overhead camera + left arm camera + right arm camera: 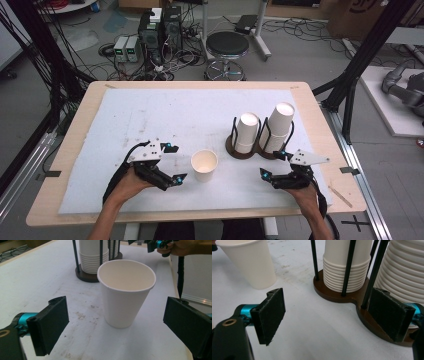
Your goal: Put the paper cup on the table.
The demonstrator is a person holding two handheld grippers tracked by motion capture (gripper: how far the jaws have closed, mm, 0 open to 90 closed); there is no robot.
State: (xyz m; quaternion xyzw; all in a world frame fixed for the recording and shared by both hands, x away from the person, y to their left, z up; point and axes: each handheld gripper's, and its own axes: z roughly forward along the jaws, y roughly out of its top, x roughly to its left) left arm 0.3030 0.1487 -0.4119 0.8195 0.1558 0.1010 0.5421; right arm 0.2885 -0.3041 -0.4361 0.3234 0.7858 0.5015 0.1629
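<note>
A single white paper cup point(204, 165) stands upright and empty on the white mat, between the two grippers. My left gripper point(176, 162) is open just left of it; in the left gripper view the cup point(126, 293) stands ahead of the spread pads point(53, 322), untouched. My right gripper point(273, 165) is open near the front of a dark brown cup holder point(235, 150) with black rods. The holder carries two stacks of upside-down white cups point(247, 132) point(278, 127). In the right gripper view the holder base point(337, 296) lies between the pads point(272, 315), and the single cup point(253, 262) is at upper left.
The white mat point(150, 115) covers a wooden table point(80, 125). Beyond its far edge stand a black stool point(227, 47), electronics boxes point(155, 32) and cables on the floor. Black frame posts point(360, 65) rise at the right. Open mat lies at the left and far side.
</note>
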